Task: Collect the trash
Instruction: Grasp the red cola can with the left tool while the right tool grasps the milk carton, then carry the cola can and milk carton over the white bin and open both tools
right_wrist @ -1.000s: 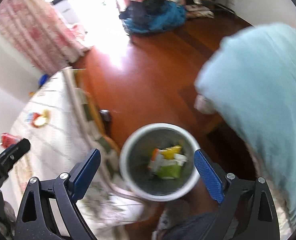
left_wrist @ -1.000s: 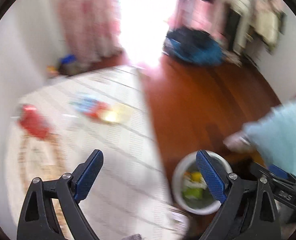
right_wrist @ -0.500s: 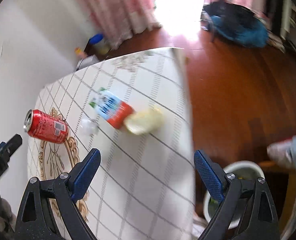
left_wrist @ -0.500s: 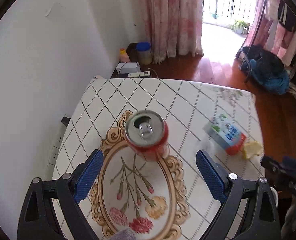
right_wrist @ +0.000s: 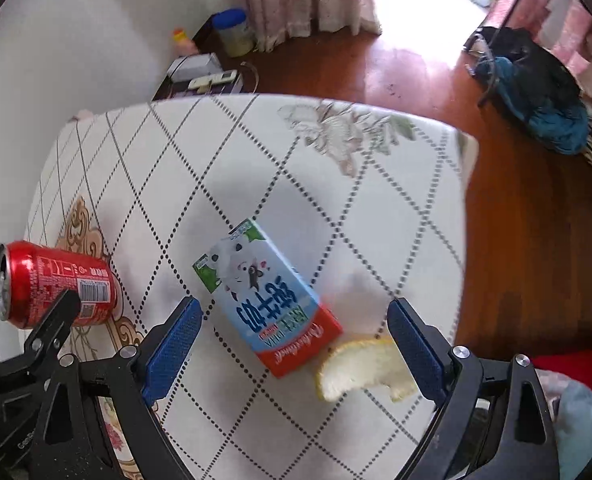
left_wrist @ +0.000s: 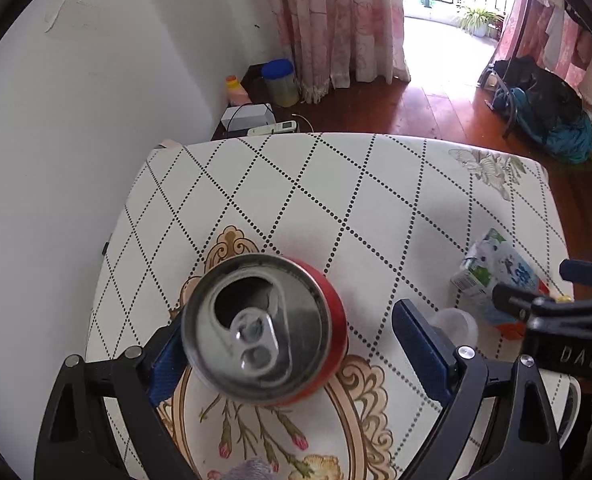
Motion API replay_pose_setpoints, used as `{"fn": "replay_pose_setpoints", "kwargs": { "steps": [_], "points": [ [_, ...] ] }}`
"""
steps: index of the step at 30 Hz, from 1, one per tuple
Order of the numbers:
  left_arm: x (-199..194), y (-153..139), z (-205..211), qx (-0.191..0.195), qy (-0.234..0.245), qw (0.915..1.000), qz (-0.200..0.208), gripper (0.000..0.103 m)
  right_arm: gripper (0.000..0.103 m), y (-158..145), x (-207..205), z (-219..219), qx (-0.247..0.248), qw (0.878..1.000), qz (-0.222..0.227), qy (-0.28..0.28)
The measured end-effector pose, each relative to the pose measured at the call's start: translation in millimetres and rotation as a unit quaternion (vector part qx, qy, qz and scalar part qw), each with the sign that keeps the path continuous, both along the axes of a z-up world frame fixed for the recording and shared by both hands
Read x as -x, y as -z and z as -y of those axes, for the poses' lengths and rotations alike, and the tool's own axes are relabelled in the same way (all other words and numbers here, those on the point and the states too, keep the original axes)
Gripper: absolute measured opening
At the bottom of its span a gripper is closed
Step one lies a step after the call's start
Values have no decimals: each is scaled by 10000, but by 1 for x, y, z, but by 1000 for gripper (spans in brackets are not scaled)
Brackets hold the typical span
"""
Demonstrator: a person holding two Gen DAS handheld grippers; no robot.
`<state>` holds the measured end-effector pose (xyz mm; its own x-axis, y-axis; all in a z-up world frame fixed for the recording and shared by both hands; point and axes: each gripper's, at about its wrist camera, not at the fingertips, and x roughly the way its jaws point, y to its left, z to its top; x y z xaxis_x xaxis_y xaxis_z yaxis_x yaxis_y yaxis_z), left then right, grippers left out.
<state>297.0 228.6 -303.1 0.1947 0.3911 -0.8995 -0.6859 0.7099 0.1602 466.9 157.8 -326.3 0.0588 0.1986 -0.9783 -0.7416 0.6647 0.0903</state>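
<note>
A red soda can (left_wrist: 263,328) lies on its side on the table, its opened top facing my left gripper (left_wrist: 291,344). That gripper is open, its blue pads on either side of the can; the left pad is right at the can's rim. The can also shows in the right wrist view (right_wrist: 55,284). My right gripper (right_wrist: 296,340) is open over a blue and red milk carton (right_wrist: 271,300) lying flat, with a yellow citrus peel (right_wrist: 360,368) beside it. A small clear cup (left_wrist: 456,322) sits by the carton (left_wrist: 496,276).
The table (left_wrist: 336,200) has a white diamond-pattern cloth and stands against a white wall (left_wrist: 75,120). Wooden floor (right_wrist: 536,240) lies to the right. A low stand with a jar (left_wrist: 281,80) and a remote is behind the table. A blue bag (left_wrist: 556,120) lies by the clothes rack.
Both grippers swung from the waste bin on the floor to the table. My left gripper has closed in on the can, my right one on the carton.
</note>
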Motion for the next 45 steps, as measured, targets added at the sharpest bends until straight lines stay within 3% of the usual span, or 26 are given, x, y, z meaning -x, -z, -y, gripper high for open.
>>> {"fn": "replay_pose_setpoints", "kwargs": {
  "steps": [2, 5, 11, 13, 14, 28, 37, 45],
  "points": [
    [-1, 3, -3, 53, -29, 10000, 13, 95, 95, 10, 3, -5, 68, 9999, -89, -129],
    [-3, 7, -8, 147, -97, 9998, 58, 94, 83, 21, 2, -11, 185, 9995, -150, -201],
    [-2, 9, -10, 159, -97, 9996, 195, 92, 71, 27, 2, -18, 116, 9994, -203, -269],
    [0, 6, -9, 43, -114, 9997, 230, 66, 67, 29, 4, -20, 121, 9993, -195, -297],
    [1, 5, -9, 44, -116, 9996, 255, 62, 66, 29, 5, -22, 140, 9993, -177, -302],
    [7, -9, -7, -79, -52, 9991, 406, 62, 62, 30, 15, -30, 206, 9992, 75, -327],
    [33, -62, 15, -409, -38, 9960, 794, 62, 61, -20, 28, -2, -428, 9988, 243, 28],
    [54, -121, 77, -535, 354, 9902, 1237, 62, 60, -98, 52, 75, -1256, 9889, 553, 565]
  ]
}}
